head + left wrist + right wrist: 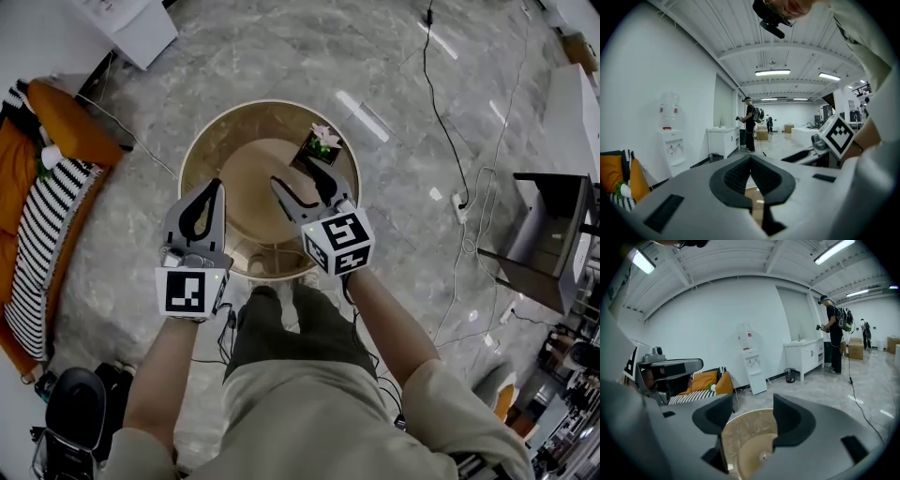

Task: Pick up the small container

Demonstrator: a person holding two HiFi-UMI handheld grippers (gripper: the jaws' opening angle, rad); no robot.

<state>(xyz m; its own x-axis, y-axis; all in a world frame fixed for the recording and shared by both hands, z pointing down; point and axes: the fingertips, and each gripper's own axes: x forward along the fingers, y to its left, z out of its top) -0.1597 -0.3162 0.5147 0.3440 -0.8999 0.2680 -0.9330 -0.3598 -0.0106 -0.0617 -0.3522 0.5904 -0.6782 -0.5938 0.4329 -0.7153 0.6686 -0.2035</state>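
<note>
The small container [321, 143], a dark square pot with a pink flower and green leaves, stands at the far right of a round tan table [202, 141]. My right gripper [300, 183] hovers over the table just short of the pot, open, with nothing between its fingers. In the right gripper view the right gripper [751, 414] frames only the table top [754, 427]; the pot is not in that view. My left gripper [216, 192] hangs over the table's left side, jaws together. The left gripper view shows the left gripper [751, 165] shut on nothing.
A sofa with orange cushions and a striped blanket [42, 216] lies to the left. Cables [450, 141] run over the marble floor, and a dark side table [553, 234] stands at the right. A person [833, 333] stands far off near a white counter and a water dispenser [750, 362].
</note>
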